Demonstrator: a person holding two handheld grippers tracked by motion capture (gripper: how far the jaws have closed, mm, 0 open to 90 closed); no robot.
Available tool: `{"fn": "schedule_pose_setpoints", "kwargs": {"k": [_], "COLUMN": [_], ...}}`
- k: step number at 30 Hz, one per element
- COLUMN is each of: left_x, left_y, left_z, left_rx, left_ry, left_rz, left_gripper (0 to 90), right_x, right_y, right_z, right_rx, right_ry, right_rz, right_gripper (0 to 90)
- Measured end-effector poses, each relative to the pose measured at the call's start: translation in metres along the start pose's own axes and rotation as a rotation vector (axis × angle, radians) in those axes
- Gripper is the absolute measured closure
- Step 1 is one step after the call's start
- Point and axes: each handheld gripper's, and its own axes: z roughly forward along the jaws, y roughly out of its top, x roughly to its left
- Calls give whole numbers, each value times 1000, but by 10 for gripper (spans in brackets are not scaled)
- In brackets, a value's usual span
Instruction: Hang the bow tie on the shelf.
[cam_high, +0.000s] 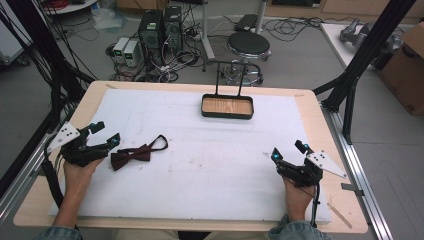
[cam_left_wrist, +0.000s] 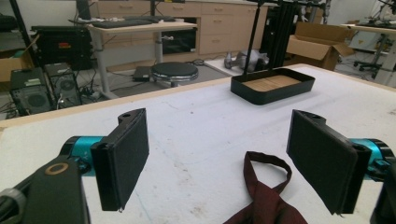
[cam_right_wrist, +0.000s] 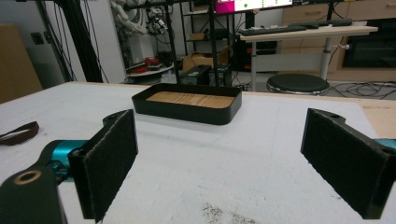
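A dark red bow tie (cam_high: 136, 153) with a loop strap lies on the white foam mat (cam_high: 210, 165), left of centre. My left gripper (cam_high: 107, 134) stands open just left of it, jaws wide apart with nothing between the pads. In the left gripper view the bow tie (cam_left_wrist: 264, 196) lies low between the jaws, nearer the right one. My right gripper (cam_high: 288, 151) is open over bare mat at the right. A black tray (cam_high: 227, 106) with a wooden bottom sits at the far middle; it is also ahead in the right gripper view, tray (cam_right_wrist: 187, 111).
The tray carries a thin black wire handle frame (cam_high: 229, 75). Beyond the table's far edge stand a black stool (cam_high: 248, 46) and computer towers (cam_high: 160, 27). Black frame posts (cam_high: 365, 45) rise at the right side.
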Motion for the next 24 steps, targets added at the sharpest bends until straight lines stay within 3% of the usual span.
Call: {"fn": "schedule_pose_setpoints", "kwargs": {"k": [5, 11, 17, 24], "left_x": [1, -4, -5, -12], "left_y": [-1, -2, -5, -13], "left_z": [0, 2, 4, 10], "left_rx": [6, 36, 62, 162], "left_ry": [-26, -28, -51, -108], "left_rz": [-22, 20, 19, 101], "left_gripper": [217, 230, 246, 345], "right_x": [-1, 0, -1, -1], "right_y": [0, 0, 0, -1], "right_z": [0, 1, 1, 2], "right_rx": [1, 6, 10, 11], "right_ry": [1, 6, 13, 17], "right_rz": [3, 8, 11, 7], "right_gripper": [100, 100, 100, 100]}}
